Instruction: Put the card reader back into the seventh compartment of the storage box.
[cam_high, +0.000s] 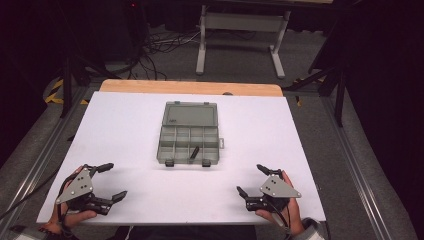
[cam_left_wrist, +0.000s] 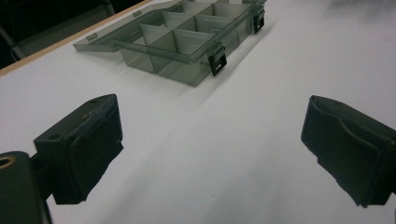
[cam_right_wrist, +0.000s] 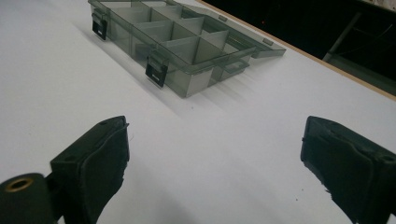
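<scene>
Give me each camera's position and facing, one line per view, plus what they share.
High view: above the person's side, facing forward and down on the table; hands, left gripper and right gripper enter at the bottom.
Left gripper view: low on the left gripper, facing the open box; its own jaws spread.
Right gripper view: low on the right gripper, facing the box from its other end; own jaws spread.
Shared: box and white table.

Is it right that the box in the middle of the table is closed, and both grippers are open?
Not quite. The box is open: in the high view its lid lies flat behind the compartments, toward the table's far edge. The rest holds: it sits mid-table, and the left gripper and right gripper are both open.
</scene>
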